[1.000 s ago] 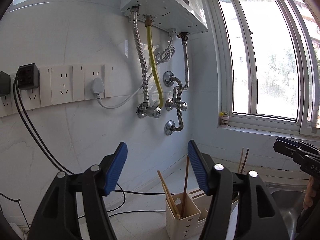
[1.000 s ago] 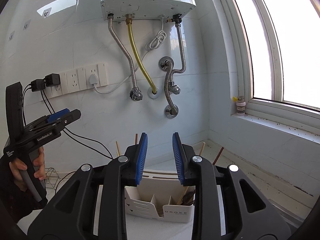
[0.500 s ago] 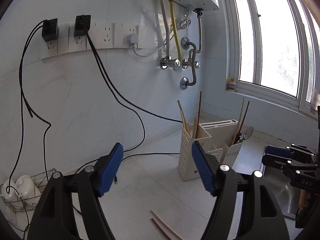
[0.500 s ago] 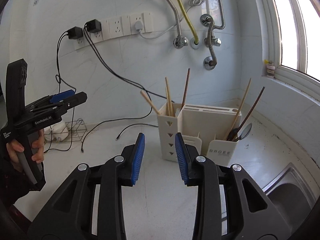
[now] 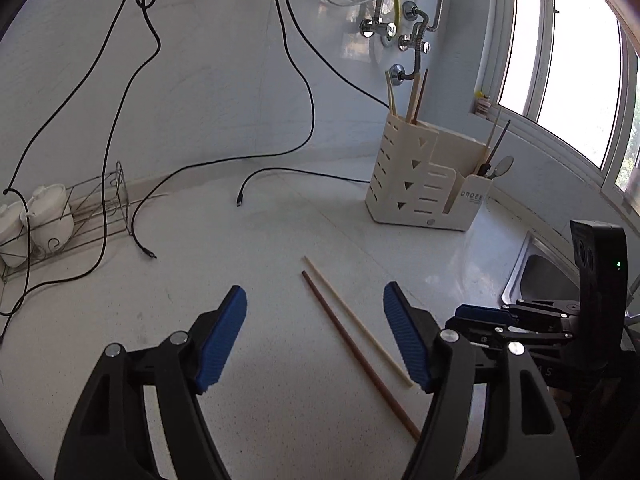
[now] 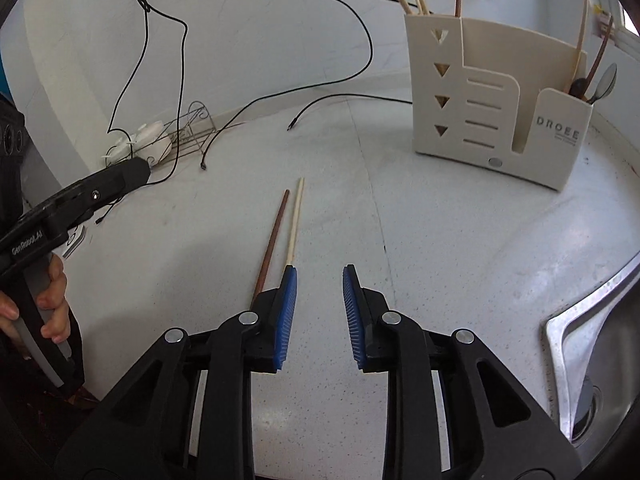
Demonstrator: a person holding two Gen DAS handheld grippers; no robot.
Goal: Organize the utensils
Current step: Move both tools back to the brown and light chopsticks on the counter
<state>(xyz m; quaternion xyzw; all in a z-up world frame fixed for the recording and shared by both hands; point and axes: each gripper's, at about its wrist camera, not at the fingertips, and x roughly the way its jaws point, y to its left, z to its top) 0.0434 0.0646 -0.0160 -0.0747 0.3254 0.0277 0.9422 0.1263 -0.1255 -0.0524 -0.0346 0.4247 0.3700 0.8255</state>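
Both tongs have descended from wall level toward the desk (image 5: pixel 280 420). Left tongs (image 5: pixel 316 340) wide, empty; right tongs (image 6: pixel 319 314) narrow, closing, empty. Two chopsticks (image 6: pixel 294 220) lie loose, well apart from the holder (image 6: pixel 492 104). Pickup pending.

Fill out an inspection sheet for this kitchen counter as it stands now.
Surface: white speckled counter, sink at its right edge.
Job's things: brown chopstick and pale chopstick lie side by side on the counter; cream utensil holder holds chopsticks and a spoon.
Clutter: wire rack with white ceramic pieces.
Grippers: left gripper open, empty; right gripper closing, nothing between its jaws.
Cables: black cables trail from the wall, loose ends on the counter.
Surroundings: wall pipes, window.
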